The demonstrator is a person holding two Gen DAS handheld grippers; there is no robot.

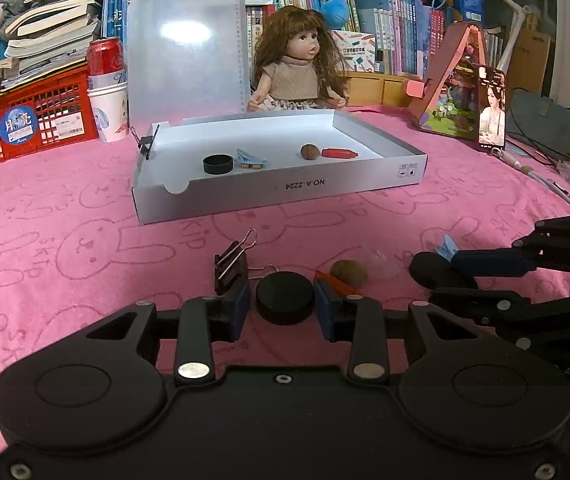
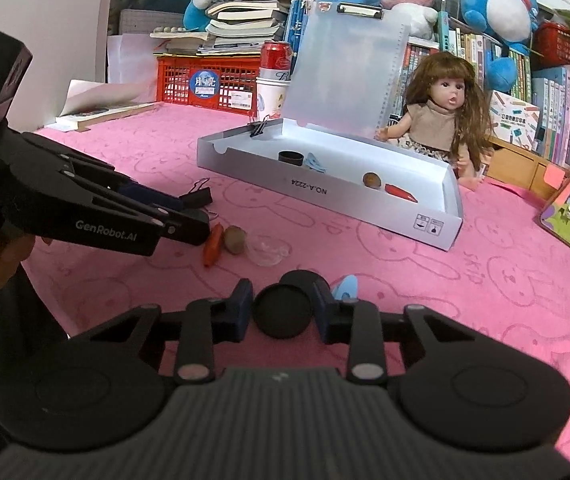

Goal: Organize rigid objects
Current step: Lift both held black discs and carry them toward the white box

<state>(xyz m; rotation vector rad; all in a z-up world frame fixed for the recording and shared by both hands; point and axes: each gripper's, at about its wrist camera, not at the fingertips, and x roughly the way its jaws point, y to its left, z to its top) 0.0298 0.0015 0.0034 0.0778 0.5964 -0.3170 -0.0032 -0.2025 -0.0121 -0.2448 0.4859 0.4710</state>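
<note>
The surface in front of you was spread with a pink rabbit-print cloth, backed by crowded bookshelves, plush toys and a doll. On it sat the shallow white box, its near wall low enough to reach over, and it already held a black cap, a blue clip, a nut and a small red carrot-shaped piece, which suggests it was the collecting place.

Your left hand-held gripper was clenched on a black round lid, one blue pad against each side, down at the cloth. A binder clip, a loose nut and an orange piece lay just beyond it.

Your right hand-held gripper was likewise clamped on its own black disc, gripped across its width so the flat face stayed toward the camera. A second dark round piece and a blue clip sat right behind it. Both discs were well short of the box, so carrying them there looked like the step ahead.
</note>
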